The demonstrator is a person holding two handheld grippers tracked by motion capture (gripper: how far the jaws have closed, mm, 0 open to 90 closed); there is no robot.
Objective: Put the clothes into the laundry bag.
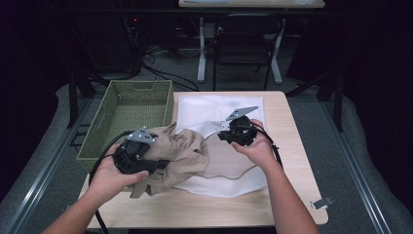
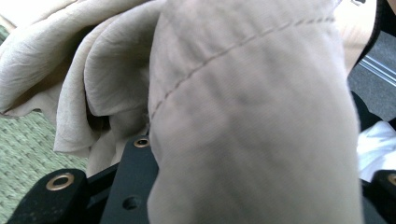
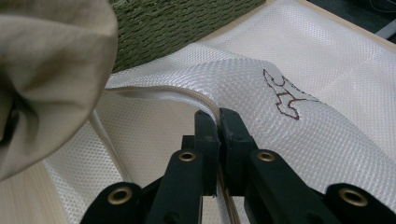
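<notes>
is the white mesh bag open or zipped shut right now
Open. The right gripper pinches the mesh bag at its zippered edge and lifts it, leaving a gap to the inside, while the left gripper holds the beige garment beside it.

No readable text appeared anywhere; the white mesh bag (image 3: 299,88) bore only a small brown stitched emblem (image 3: 283,94), not legible as letters.

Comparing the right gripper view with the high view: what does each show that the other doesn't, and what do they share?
Right gripper view alone: the brown stitched mark seen close, and the jaws of the right hand-held gripper shut on the edge of the white mesh bag.
High view alone: the left hand-held gripper with the beige garment, both forearms, and the chair.
Shared: bag, garment, green basket.
</notes>
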